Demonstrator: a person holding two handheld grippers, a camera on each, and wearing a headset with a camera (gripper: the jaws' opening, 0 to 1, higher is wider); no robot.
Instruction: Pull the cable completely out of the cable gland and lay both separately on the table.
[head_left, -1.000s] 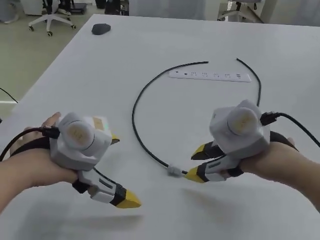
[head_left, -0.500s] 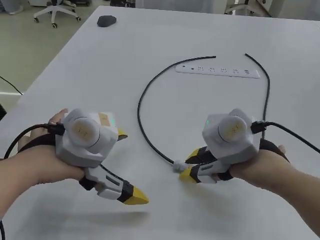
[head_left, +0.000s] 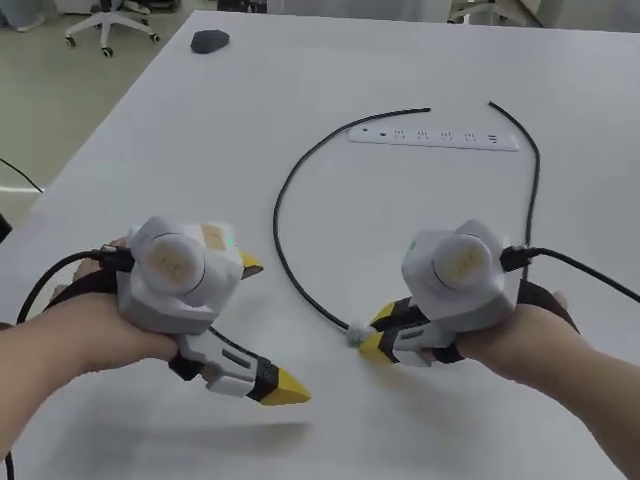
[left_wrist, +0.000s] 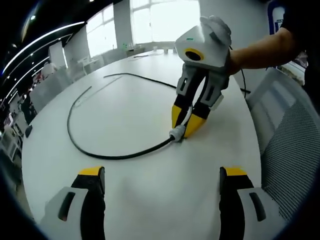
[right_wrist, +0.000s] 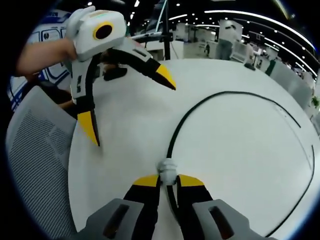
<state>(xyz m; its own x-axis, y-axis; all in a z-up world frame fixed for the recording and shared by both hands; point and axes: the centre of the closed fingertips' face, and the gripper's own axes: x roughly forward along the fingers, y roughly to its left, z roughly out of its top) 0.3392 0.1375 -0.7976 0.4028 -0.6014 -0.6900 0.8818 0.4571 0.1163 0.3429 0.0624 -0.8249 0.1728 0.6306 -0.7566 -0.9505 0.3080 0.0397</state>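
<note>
Right tool (head_left: 373, 332): held low over the table (head_left: 180, 150), its two yellow-tipped jaws drawn close together and pinching the cable (head_left: 283, 200) right behind the cable gland (right_wrist: 167, 170); in the right gripper view the black line runs up between the jaws and the pale fitting sits just at their tips.
Left tool (head_left: 270, 327): jaws spread wide with nothing between them, one tip pointing up and away, the other low near the table surface; it is held apart from the fitting, to its left in the head view.
Cable gland: small, light grey, still threaded on the cable, at the near end of the arc, resting on or just above the table; I cannot tell which.
Cable: thin and black, lying on the table in a wide curve that runs from the fitting away to the far side, where its free end stops just beside the power strip (head_left: 433, 138).
Power strip: white, flat on the table, well beyond both tools.
Mouse (head_left: 209, 41): dark, near the far left edge of the table.
</note>
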